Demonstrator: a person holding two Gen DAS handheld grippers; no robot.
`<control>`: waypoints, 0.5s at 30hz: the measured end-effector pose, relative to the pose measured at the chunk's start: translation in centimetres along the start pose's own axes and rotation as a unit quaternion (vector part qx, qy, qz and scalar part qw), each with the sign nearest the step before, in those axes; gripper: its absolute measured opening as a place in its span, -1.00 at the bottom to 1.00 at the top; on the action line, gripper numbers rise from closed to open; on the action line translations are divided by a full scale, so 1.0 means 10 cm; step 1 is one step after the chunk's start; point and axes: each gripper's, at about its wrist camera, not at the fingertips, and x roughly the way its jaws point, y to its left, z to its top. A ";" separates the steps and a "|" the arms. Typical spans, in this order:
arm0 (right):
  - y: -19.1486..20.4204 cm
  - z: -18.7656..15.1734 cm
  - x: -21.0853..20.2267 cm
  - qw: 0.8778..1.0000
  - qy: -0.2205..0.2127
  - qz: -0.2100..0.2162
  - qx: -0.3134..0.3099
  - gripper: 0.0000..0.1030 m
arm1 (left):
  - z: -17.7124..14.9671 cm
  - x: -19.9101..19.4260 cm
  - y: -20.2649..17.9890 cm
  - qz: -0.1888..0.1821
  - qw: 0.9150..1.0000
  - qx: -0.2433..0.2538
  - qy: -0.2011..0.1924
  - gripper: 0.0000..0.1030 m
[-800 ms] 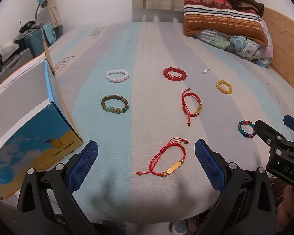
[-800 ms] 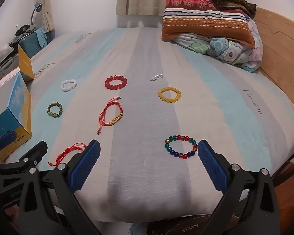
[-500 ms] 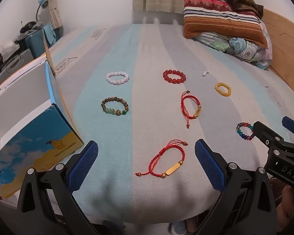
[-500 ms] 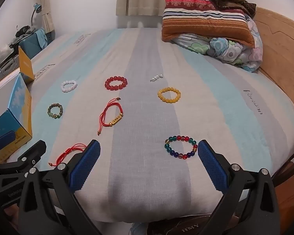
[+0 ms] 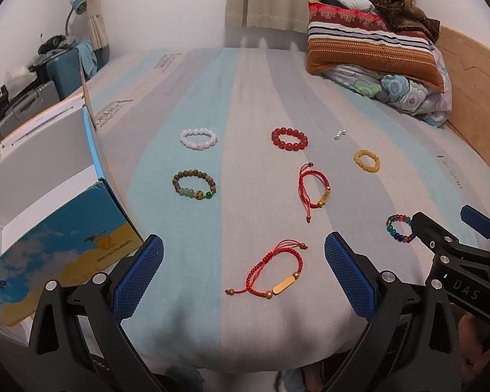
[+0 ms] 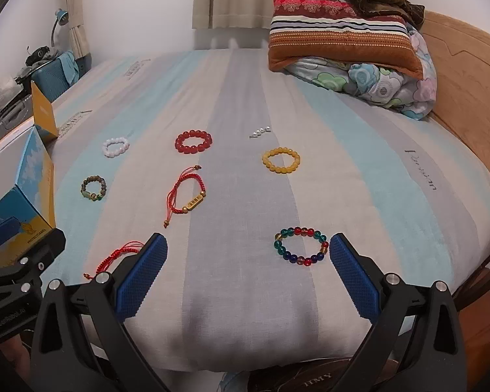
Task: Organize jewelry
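Several bracelets lie spread on a striped bed sheet (image 5: 245, 98). Nearest my left gripper (image 5: 243, 277), which is open and empty, lies a red cord bracelet with a gold bar (image 5: 271, 274), just ahead between the fingers. Farther off lie a second red cord bracelet (image 5: 313, 189), a brown-green bead bracelet (image 5: 194, 185), a white one (image 5: 198, 138), a red bead one (image 5: 289, 139) and a yellow one (image 5: 366, 160). My right gripper (image 6: 248, 268) is open and empty, with a multicolour bead bracelet (image 6: 300, 245) just ahead, near its right finger. An open blue-and-yellow box (image 5: 49, 215) stands at the left.
A small string of pearls (image 6: 259, 132) lies beyond the yellow bracelet (image 6: 281, 160). Striped pillows and a floral quilt (image 6: 343, 49) are piled at the far right by a wooden headboard (image 6: 467, 81). Suitcases (image 5: 58, 72) stand beyond the bed's left edge. The bed's near edge drops off just below both grippers.
Both views have shifted only slightly; the bracelets and the box lie where they were, and both grippers stay wide open.
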 end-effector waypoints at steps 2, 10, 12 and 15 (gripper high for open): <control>0.00 0.00 0.01 1.000 0.001 0.002 0.001 0.86 | 0.00 0.00 0.00 -0.001 1.000 0.000 0.001 0.89; -0.01 -0.01 0.00 1.000 0.006 0.013 0.005 0.86 | -0.01 -0.01 -0.02 -0.002 1.000 0.004 0.002 0.89; 0.00 -0.02 0.00 1.000 0.004 0.013 0.004 0.86 | -0.01 -0.01 -0.02 -0.002 1.000 0.005 0.003 0.89; 0.00 -0.02 0.01 1.000 0.006 0.014 0.005 0.86 | -0.02 -0.01 -0.03 0.000 1.000 0.007 0.001 0.89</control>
